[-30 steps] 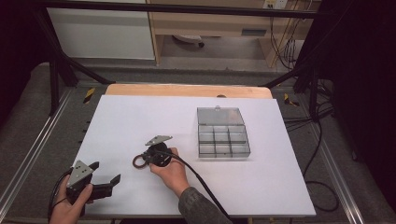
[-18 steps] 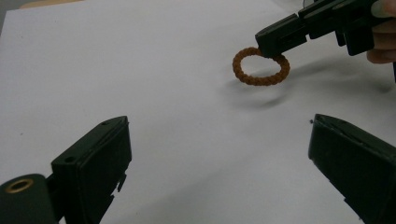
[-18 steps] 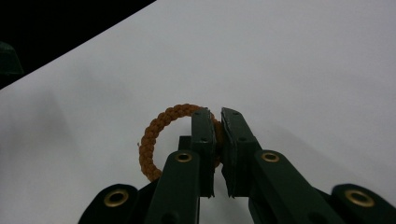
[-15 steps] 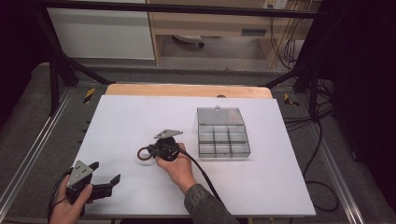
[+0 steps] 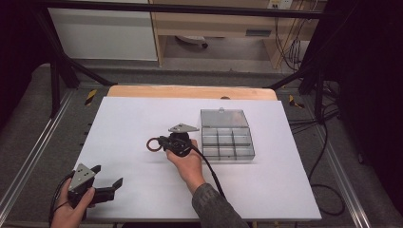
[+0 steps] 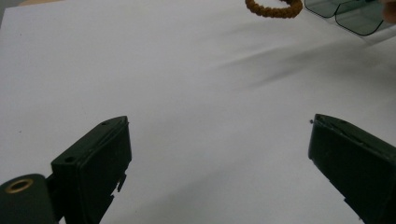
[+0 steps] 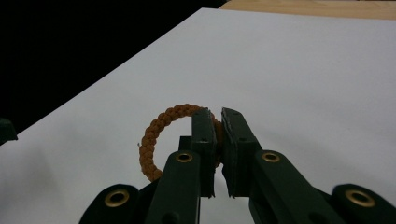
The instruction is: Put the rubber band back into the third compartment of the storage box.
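Note:
A brown braided ring (image 7: 156, 135) hangs clamped between the pads of my right gripper (image 7: 218, 126), which is shut on it above the white sheet. From above, the ring (image 5: 153, 144) juts out to the left of my right gripper (image 5: 164, 143), just left of the compartment box (image 5: 226, 137). My left gripper (image 5: 108, 176) rests near the sheet's front left corner, its jaws wide apart with nothing between them. In the left gripper view my left gripper (image 6: 219, 140) faces bare sheet, with the ring (image 6: 274, 8) far off at the top edge.
A clear plastic box with several compartments, lid flipped back, lies right of centre on the white sheet (image 5: 123, 118). A wooden table edge (image 5: 190, 91) runs along the back. Metal frame rails (image 5: 33, 156) flank both sides, and cables (image 5: 328, 190) trail at the right.
My right gripper has lifted and carried the ring back and to the right, toward the box. The left gripper has stayed where it was.

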